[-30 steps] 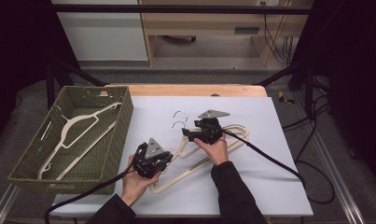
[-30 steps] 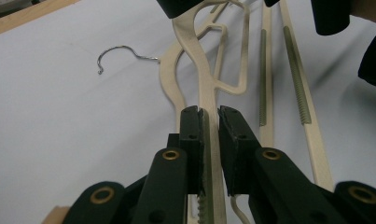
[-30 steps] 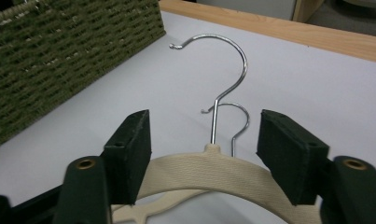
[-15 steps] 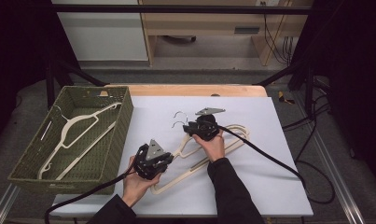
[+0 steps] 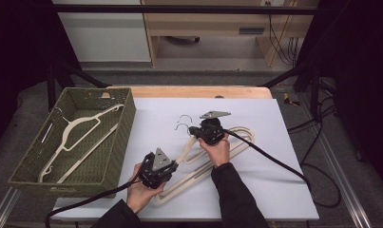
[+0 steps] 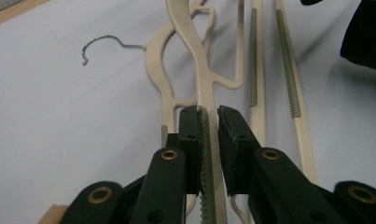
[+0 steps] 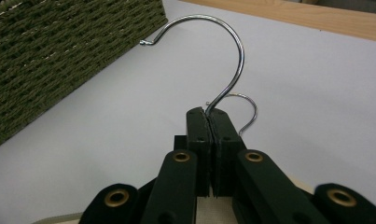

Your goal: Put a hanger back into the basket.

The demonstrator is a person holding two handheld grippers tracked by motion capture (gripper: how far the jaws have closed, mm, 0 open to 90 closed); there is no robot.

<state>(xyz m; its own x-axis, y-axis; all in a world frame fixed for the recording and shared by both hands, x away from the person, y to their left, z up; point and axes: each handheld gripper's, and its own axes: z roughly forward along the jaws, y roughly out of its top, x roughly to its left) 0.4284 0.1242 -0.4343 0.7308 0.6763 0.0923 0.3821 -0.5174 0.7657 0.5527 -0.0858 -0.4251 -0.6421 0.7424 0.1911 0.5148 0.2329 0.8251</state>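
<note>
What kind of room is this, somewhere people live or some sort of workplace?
Most likely a workshop or lab set up for recording. A white table stands in a dark metal frame, cables run across the floor, and a person works cream hangers with hand-held grippers beside a green basket.

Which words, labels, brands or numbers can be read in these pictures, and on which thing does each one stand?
None: no readable text, label, brand or number shows on the hangers, the green basket, the white table top, the left gripper or the right gripper.
</note>
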